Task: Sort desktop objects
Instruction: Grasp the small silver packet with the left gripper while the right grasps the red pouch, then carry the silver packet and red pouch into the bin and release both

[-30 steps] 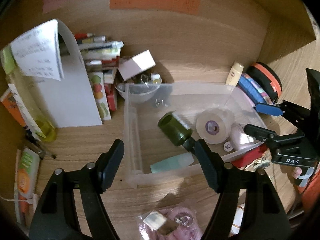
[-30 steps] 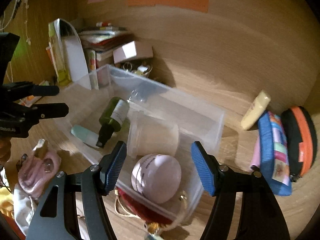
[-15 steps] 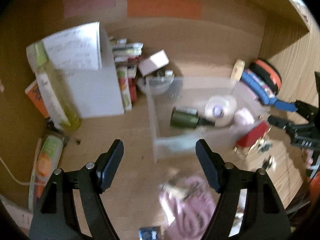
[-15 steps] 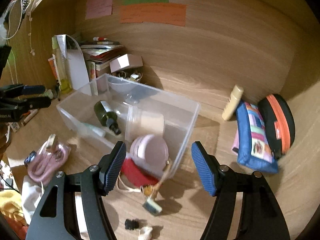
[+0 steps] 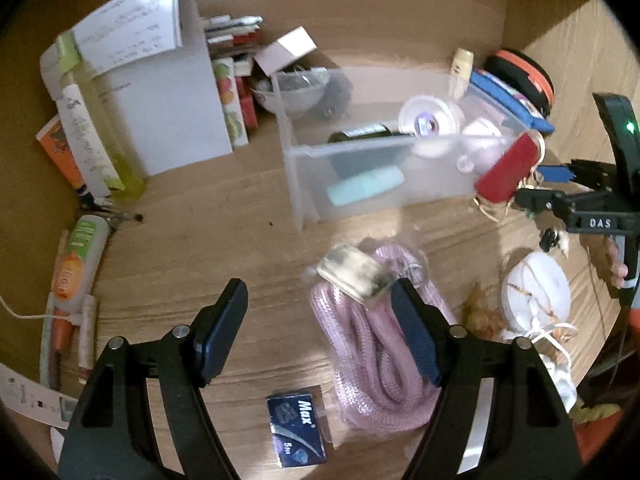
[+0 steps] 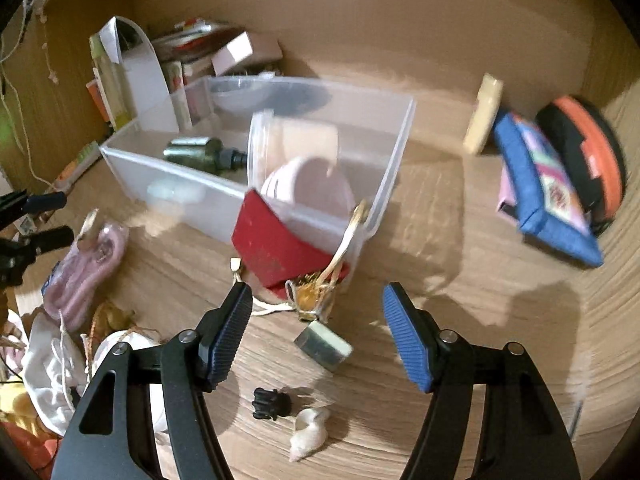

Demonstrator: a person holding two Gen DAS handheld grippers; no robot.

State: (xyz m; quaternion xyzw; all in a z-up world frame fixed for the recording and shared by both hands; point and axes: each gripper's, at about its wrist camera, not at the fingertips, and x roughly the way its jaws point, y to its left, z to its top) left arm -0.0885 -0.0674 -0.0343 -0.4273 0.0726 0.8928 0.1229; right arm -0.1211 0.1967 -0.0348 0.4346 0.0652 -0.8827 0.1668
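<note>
Right wrist view: we hold the right gripper (image 6: 316, 334) with jaws spread and empty over the desk (image 6: 460, 280), the small metal block (image 6: 323, 346) lying just ahead between them, its long axis slanted across the gap.

Your bin (image 6: 384, 184) sits mid-desk (image 6: 460, 320) holding a bottle (image 6: 196, 152), pouch (image 6: 548, 188) to its right, rope coil (image 5: 380, 344) before it on your left, shell (image 6: 310, 432) nearest you
</note>
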